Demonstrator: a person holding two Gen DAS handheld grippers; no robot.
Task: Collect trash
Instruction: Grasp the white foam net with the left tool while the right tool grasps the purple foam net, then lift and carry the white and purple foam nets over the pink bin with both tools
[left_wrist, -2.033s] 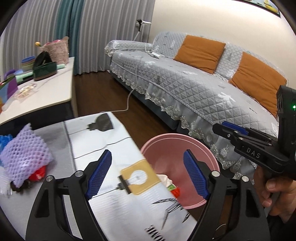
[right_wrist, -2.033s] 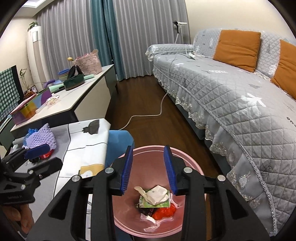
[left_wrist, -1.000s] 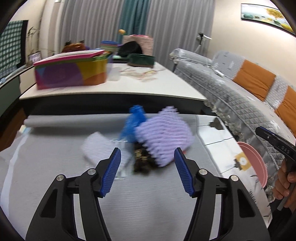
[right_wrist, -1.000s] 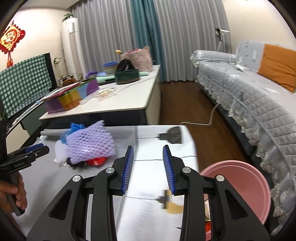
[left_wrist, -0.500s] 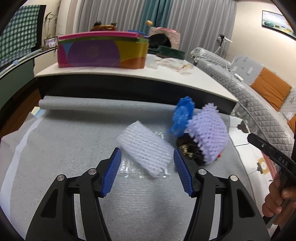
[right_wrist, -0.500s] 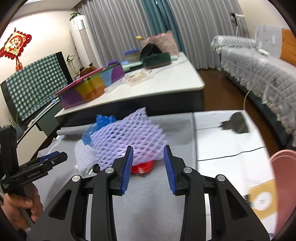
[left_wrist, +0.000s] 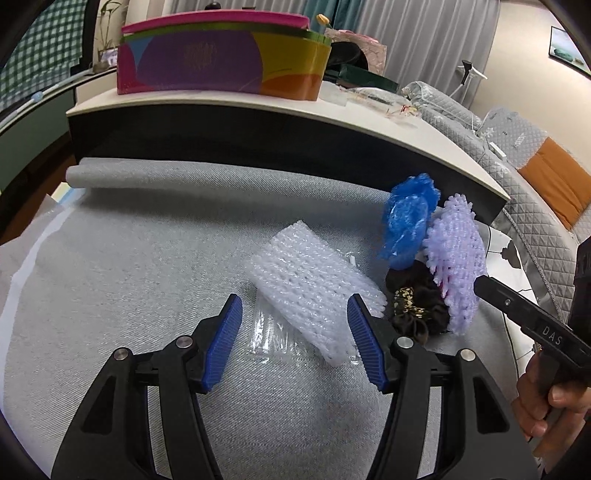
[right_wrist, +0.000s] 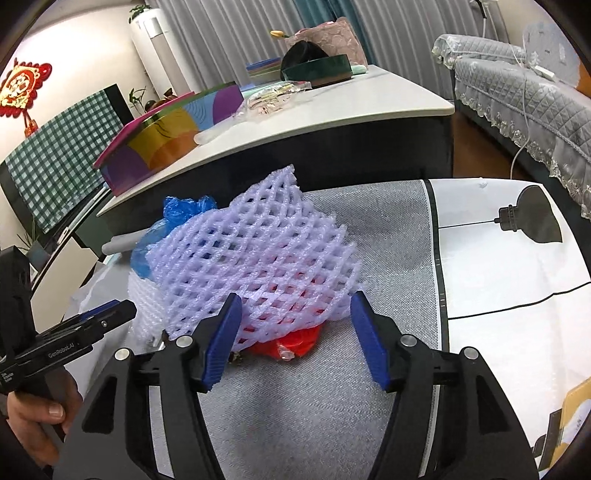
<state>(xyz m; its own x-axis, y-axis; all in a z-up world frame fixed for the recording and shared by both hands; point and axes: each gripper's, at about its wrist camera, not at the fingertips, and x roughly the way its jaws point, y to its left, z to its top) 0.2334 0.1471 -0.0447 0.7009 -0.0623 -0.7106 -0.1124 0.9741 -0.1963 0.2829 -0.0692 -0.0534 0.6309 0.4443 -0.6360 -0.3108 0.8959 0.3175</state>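
A trash pile lies on the grey mat (left_wrist: 147, 258). In the left wrist view, a white foam net (left_wrist: 314, 284) lies with its near end between the pads of my open left gripper (left_wrist: 295, 332), over a clear wrapper (left_wrist: 269, 332). Beside it are a blue plastic bag (left_wrist: 410, 221), a purple foam net (left_wrist: 458, 258) and a dark crumpled wrapper (left_wrist: 417, 306). In the right wrist view, my right gripper (right_wrist: 295, 332) has its jaws opening. The purple foam net (right_wrist: 255, 258) and a red wrapper (right_wrist: 295, 341) sit just ahead between the fingertips, and nothing is gripped.
A white table (left_wrist: 406, 129) behind the mat carries a colourful box (left_wrist: 221, 55) and a dark green tray (right_wrist: 317, 68). A white printed cloth (right_wrist: 498, 277) covers the surface right of the mat. A grey sofa (right_wrist: 517, 96) stands further right.
Both grippers swung away from the pink bin to the trash pile and came down close to it. The right jaws widened. The left gripper now frames the white foam net.
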